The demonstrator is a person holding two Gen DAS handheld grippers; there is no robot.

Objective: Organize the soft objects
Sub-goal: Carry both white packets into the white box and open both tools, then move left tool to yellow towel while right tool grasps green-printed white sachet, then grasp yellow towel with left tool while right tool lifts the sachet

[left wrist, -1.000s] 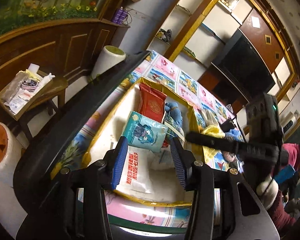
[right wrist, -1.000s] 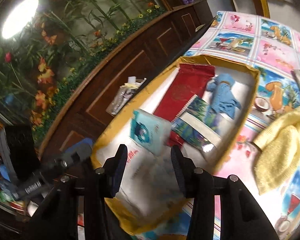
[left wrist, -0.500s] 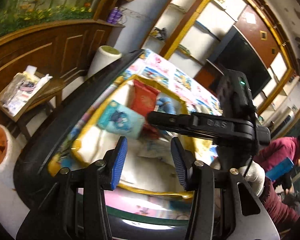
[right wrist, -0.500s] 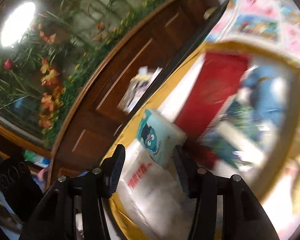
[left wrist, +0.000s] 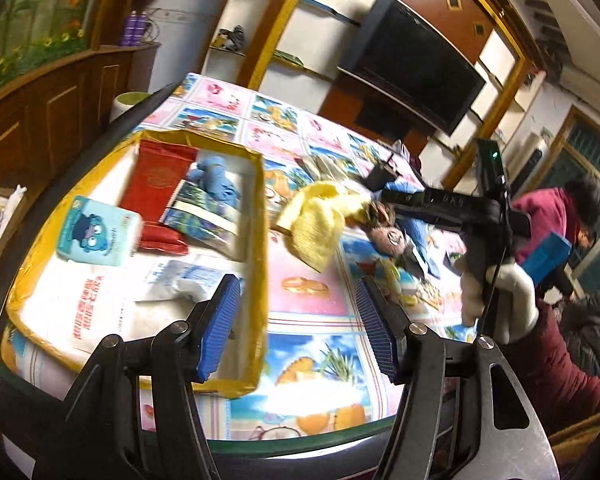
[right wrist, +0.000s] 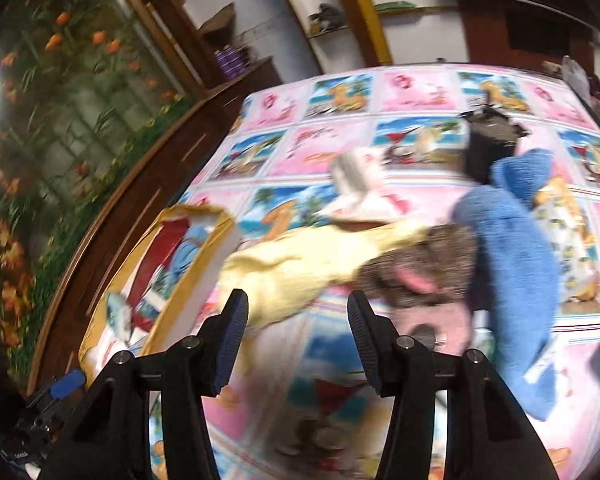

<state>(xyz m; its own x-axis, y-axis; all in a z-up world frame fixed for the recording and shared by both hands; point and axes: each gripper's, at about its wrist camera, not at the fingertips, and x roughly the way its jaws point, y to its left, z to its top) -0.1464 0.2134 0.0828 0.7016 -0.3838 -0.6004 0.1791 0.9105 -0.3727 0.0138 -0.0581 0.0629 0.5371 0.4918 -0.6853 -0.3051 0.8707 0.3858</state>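
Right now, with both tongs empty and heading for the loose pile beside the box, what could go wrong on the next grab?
1. The yellow cloth, brown plush toy and blue towel overlap; a pinch may drag two at once.
2. The right tongs, jaws just opening and empty, show a blurred view; aim could miss.
3. The yellow box is already crowded, so bulky cloth may spill over its wall.

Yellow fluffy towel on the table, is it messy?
Yes. The yellow fluffy towel lies crumpled on the picture tablecloth, outside the yellow-edged box, bunched against a brown plush toy. It looks dropped, not folded.
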